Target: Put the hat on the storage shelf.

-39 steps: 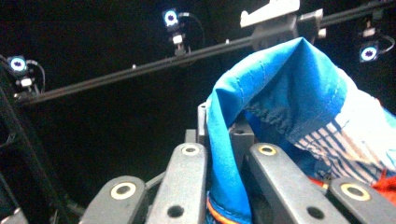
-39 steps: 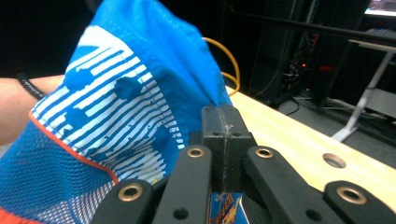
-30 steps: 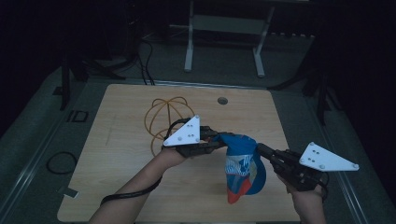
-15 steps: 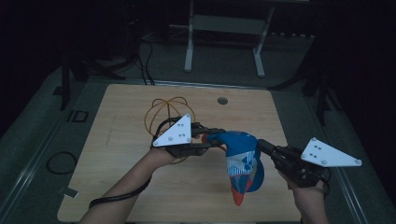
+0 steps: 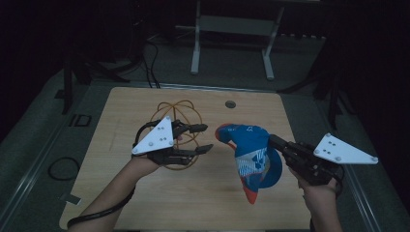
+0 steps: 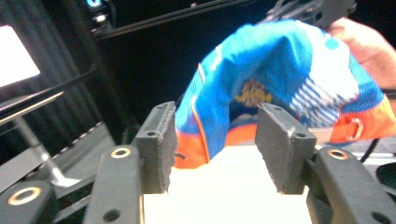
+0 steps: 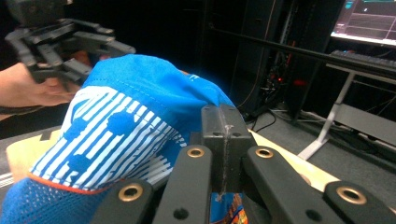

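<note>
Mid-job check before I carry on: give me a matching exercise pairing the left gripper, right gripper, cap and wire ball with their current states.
Things:
1. left gripper
2. right gripper
3. cap
4. wire ball

States:
A. hangs above the table, held at one side
B. rests on the table
C. jaws apart, nothing between them
D. jaws clamped on fabric

Pairs: 1-C, 2-D, 3-A, 4-B

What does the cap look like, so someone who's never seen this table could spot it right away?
On the light wooden table, look to the right half, beside the round wire ball. The cap hangs above the tabletop, pinched in the right claw. It is bright blue with a white striped panel and orange trim.
</note>
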`<state>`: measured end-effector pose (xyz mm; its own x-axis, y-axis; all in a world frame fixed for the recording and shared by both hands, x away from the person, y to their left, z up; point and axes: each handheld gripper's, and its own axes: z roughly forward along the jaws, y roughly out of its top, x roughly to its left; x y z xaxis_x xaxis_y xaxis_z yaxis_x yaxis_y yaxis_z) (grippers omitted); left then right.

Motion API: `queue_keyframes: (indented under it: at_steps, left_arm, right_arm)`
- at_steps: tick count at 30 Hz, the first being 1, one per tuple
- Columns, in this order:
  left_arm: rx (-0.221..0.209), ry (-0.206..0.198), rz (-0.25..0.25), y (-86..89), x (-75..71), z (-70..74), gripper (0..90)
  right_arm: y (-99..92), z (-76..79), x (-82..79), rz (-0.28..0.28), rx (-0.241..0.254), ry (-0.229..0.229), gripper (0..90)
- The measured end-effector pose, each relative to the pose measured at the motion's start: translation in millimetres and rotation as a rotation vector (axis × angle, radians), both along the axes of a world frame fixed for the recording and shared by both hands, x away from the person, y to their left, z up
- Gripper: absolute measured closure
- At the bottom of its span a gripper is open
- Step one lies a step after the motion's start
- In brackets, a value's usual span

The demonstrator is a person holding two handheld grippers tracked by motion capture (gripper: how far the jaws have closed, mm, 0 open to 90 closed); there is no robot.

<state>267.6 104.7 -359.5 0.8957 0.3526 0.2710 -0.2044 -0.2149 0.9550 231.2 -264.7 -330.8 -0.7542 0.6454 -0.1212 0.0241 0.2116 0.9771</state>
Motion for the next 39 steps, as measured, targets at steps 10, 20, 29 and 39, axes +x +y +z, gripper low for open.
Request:
queue_keyframes:
  at_steps: [10, 20, 29, 39]
  left_arm:
    - [-0.028, 0.052, 0.16, 43.6, -3.1, -12.5, 21.4]
    - [-0.009, 0.093, 0.295, 79.1, -7.8, -41.3, 1.8]
    - [-0.018, 0.103, 0.401, 102.2, -14.7, -77.0, 1.9]
    - [-0.003, 0.161, 0.549, 125.1, -28.6, -133.9, 2.0]
  right_arm:
    - [20.7, 16.0, 20.3, 0.011, 0.003, -0.007, 90.0]
    - [49.7, 40.9, 43.6, 0.035, 0.013, -0.022, 90.0]
    - [85.7, 57.1, 64.5, 0.068, 0.011, -0.018, 90.0]
    - [123.1, 64.1, 84.5, 0.094, -0.008, -0.004, 90.0]
